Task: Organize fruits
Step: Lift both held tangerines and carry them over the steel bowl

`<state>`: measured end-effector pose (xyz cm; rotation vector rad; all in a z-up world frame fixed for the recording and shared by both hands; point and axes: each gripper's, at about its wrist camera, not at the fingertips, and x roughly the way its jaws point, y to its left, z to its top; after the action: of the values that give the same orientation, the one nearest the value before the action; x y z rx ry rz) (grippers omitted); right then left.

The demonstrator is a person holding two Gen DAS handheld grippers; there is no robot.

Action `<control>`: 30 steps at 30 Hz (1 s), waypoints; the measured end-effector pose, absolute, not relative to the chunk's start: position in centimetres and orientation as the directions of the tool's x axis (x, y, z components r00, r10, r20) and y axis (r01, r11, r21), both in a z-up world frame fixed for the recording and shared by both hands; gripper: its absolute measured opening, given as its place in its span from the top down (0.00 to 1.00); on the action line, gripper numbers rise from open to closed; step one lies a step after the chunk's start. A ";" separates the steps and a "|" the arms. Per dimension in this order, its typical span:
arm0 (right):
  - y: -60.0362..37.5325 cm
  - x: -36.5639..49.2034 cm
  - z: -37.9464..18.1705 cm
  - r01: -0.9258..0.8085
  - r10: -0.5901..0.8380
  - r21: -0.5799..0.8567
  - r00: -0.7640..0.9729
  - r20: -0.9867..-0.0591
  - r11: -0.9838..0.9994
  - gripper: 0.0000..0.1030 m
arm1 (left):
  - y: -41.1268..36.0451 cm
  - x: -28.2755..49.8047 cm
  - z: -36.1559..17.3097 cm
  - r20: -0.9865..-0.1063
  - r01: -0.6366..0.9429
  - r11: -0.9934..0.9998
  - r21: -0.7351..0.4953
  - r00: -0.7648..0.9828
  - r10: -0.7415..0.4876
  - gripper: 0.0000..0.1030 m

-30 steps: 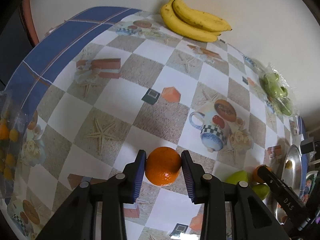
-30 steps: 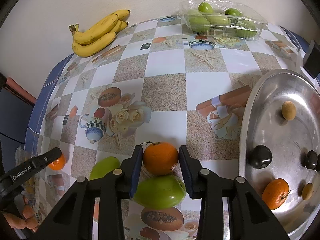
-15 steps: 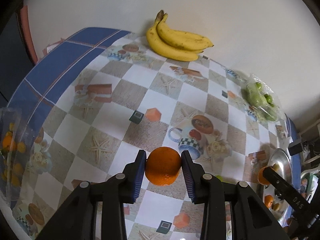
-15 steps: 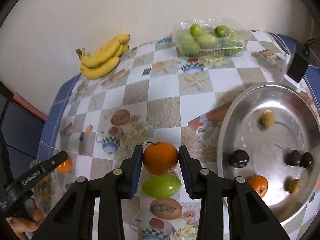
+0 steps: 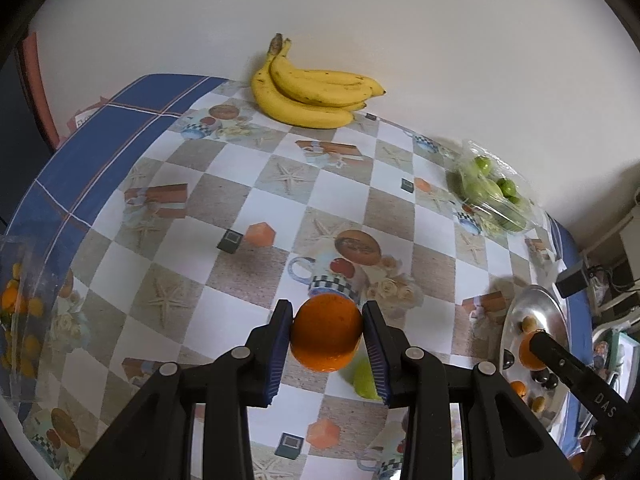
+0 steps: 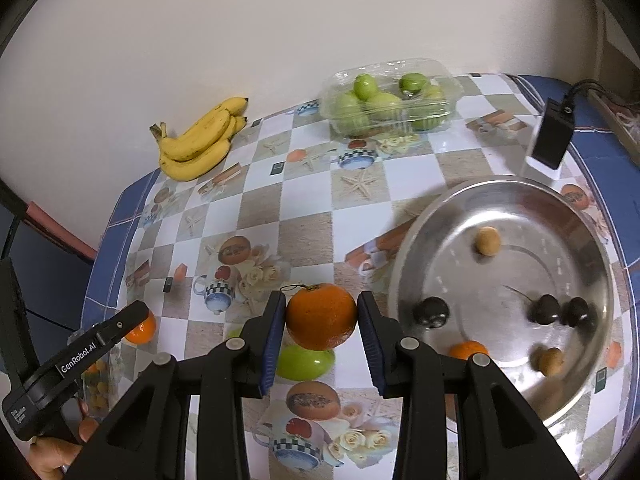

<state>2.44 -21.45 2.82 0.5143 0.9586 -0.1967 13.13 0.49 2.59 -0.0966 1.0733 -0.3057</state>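
Two oranges are in carriage: the left tongs (image 5: 326, 338) pinch one orange (image 5: 326, 332) and the right tongs (image 6: 322, 322) pinch another orange (image 6: 321, 316), both clear of the bench (image 6: 304, 208). A green fruit (image 6: 306, 362) lies just beneath. Probably next, each orange needs lowering into the metal dish (image 6: 472, 200) right of the tongs, beside the small orange (image 6: 468, 350) there.

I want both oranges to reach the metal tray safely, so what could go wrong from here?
Each round orange fruit, left and right, is pinched only at its sides by narrow jaws, so either could slip out.

The shiny round metal tray already holds loose small fruits; a dropped orange might scatter them.

The green mango-shaped fruit lies directly below and could be struck.
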 end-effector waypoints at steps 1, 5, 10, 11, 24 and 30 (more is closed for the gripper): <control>-21.7 2.3 2.8 0.386 0.060 0.330 0.568 -0.821 0.861 0.63 | 0.2 13.0 2.6 -0.850 0.203 0.954 -0.222 0.440 -0.291 0.63; -22.9 1.8 2.5 0.408 0.057 0.338 0.564 -0.824 0.848 0.63 | -1.1 12.5 2.7 -0.849 0.225 0.950 -0.217 0.436 -0.297 0.63; -24.8 0.8 2.0 0.456 0.029 0.332 0.553 -0.832 0.825 0.63 | -3.1 11.8 2.9 -0.848 0.265 0.941 -0.210 0.430 -0.310 0.63; -25.4 0.4 1.9 0.472 0.019 0.330 0.550 -0.835 0.817 0.63 | -3.8 11.5 2.8 -0.849 0.278 0.938 -0.207 0.426 -0.314 0.63; -30.7 -2.8 1.0 0.577 -0.026 0.353 0.546 -0.838 0.736 0.63 | -10.9 8.3 2.4 -0.857 0.433 0.877 -0.211 0.351 -0.379 0.63; -33.1 -4.4 0.8 0.624 -0.063 0.348 0.538 -0.840 0.699 0.63 | -14.7 6.2 2.0 -0.860 0.517 0.835 -0.189 0.323 -0.395 0.63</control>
<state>-4.37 -33.07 0.81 0.6943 0.9210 -0.4500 6.20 -14.69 2.02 0.1281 1.0880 -0.6006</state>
